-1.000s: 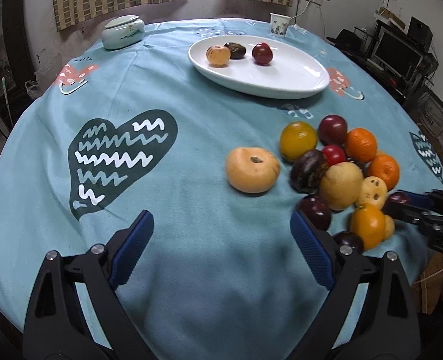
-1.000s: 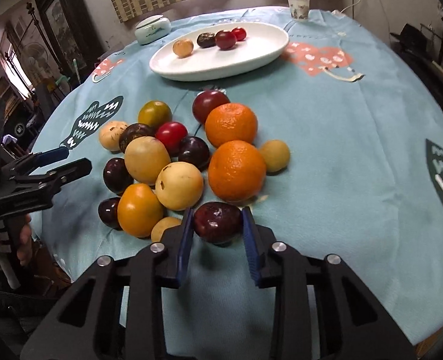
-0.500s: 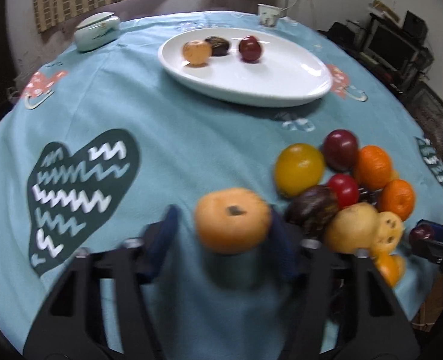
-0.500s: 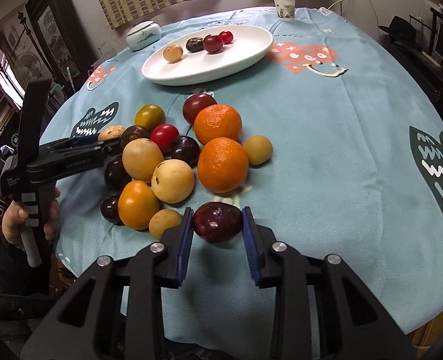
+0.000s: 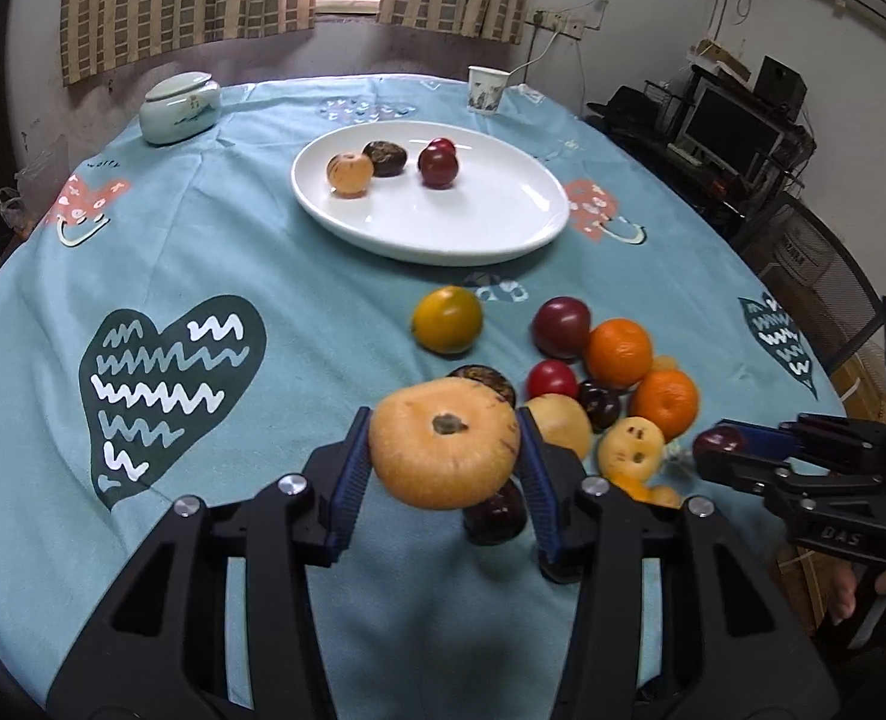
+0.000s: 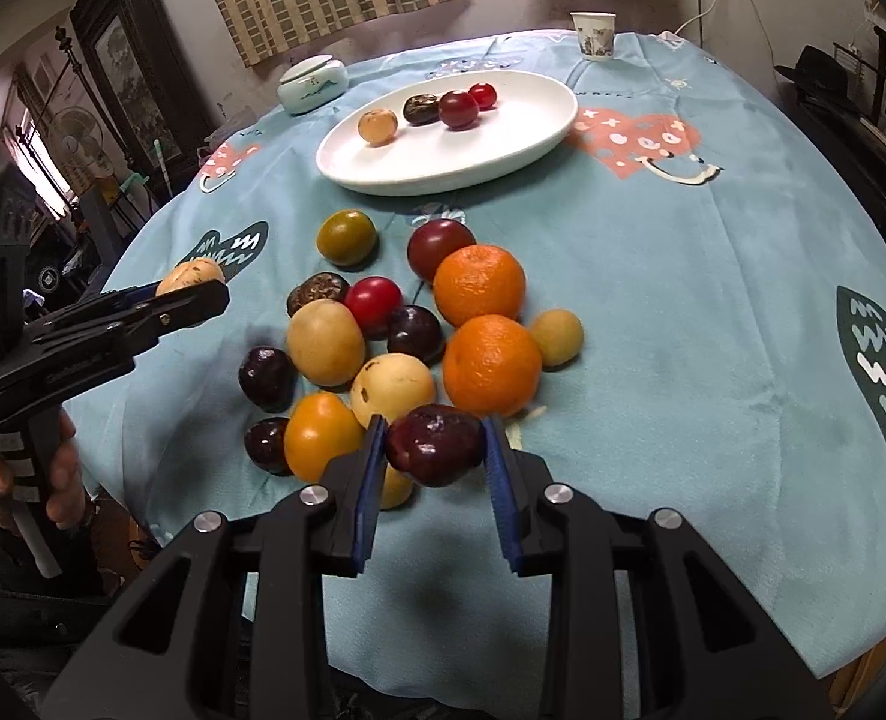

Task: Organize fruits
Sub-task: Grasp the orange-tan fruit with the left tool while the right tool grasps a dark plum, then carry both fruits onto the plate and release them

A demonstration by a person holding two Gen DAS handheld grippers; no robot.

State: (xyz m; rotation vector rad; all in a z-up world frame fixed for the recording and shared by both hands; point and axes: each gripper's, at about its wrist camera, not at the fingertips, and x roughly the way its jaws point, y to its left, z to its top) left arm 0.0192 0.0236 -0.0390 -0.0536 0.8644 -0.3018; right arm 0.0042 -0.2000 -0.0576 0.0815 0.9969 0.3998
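The left gripper is clenched on a flattened, matte tan fruit with a dark dimple in its top, its ribbed blue pads pressed to both sides; its jaws have just been closing on it. The fruit hangs clear of the teal cloth, above the pile. The right gripper grips a glossy, dark red plum at the near edge of that pile. Smooth oranges, yellow and purple fruit lie clustered together. The oval white plate, glazed and shiny, carries four small fruit. Only the right view shows the left hand on its handle and the fourth fruit plainly; only the left view shows a monitor.
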